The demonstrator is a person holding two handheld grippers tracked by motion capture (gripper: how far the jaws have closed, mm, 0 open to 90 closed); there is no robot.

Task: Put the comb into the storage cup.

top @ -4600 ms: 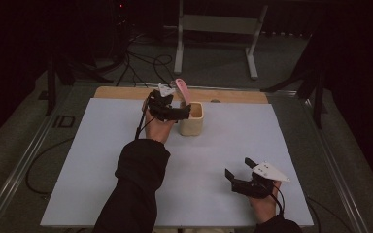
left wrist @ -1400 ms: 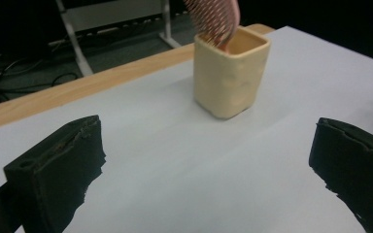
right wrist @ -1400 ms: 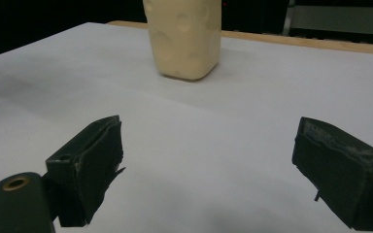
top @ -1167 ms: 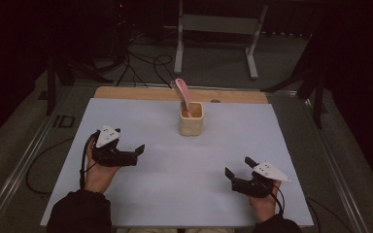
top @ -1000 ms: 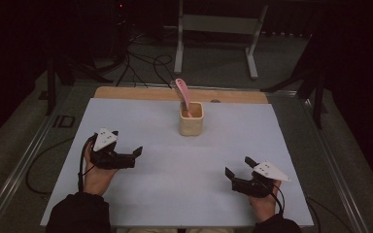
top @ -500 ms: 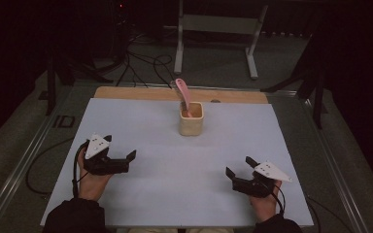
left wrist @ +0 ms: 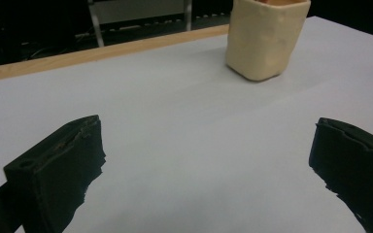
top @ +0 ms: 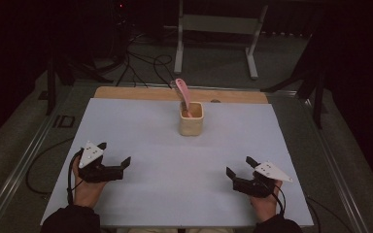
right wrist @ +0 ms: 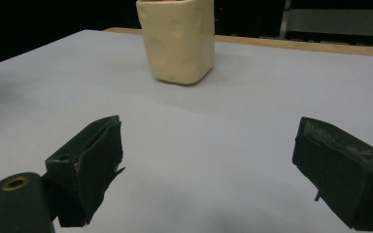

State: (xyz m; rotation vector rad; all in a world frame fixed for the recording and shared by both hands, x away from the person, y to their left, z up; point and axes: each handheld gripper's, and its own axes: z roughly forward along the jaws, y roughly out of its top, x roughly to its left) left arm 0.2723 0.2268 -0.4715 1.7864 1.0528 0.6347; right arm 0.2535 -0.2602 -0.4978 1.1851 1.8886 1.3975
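Fingers [left wrist: 53,170] on the left gripper [top: 114,157] are gaping wide with nothing in them, and that hand is now sitting way back at the near left of the counter [top: 141,121], instead of up at the cup [top: 191,119] like a few seconds ago. The right gripper [top: 239,167] is hanging just as open and empty at the near right, same spot as before. The cup is standing near the far edge with the pink spoon [top: 182,92] leaning out of it, well apart from both.

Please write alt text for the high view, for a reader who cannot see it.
A cream cup holding a pink spoon stands at the far middle of a white table. Near the front edge, a person's hands hold the left gripper and the right gripper, both open and empty.
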